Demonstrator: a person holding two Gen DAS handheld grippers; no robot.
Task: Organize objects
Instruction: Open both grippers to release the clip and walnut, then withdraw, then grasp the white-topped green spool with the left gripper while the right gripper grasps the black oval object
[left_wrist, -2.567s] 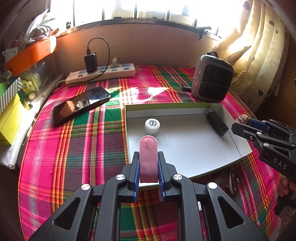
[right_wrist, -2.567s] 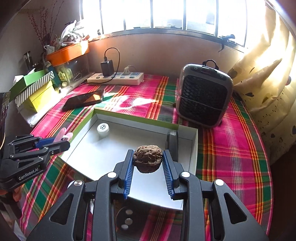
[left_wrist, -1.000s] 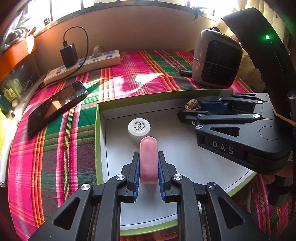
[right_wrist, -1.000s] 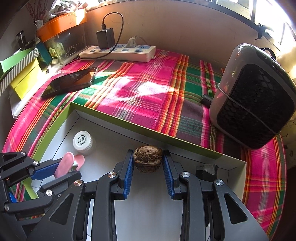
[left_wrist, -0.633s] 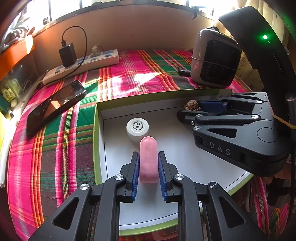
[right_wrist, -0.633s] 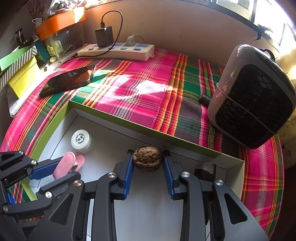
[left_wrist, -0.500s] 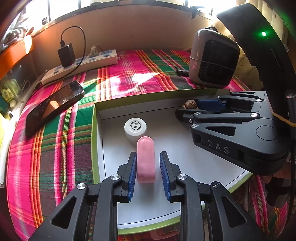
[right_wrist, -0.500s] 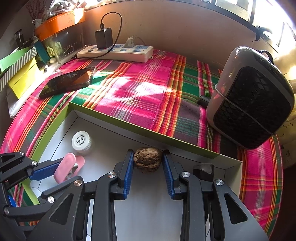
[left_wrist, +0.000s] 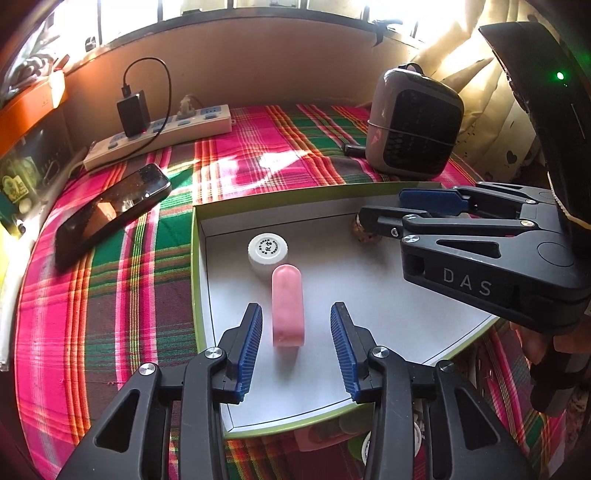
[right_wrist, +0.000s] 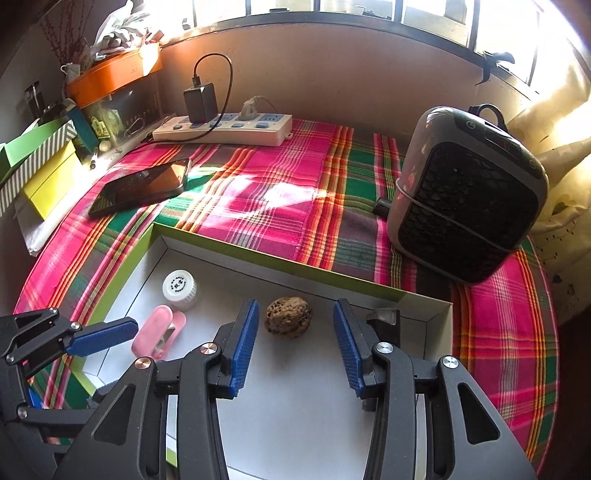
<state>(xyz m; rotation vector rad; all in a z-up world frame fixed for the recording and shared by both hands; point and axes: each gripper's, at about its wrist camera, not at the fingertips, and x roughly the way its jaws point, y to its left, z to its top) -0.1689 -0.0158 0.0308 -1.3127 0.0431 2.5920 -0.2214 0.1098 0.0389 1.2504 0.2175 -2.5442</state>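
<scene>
In the left wrist view the left gripper is opening, its blue pads clear of the pink clip lying between them at lower centre on the floor of the white tray. In the right wrist view the right gripper is opening too, and the walnut sits free between its fingers at frame centre, near the tray's far wall, with a white bottle cap to its left.
</scene>
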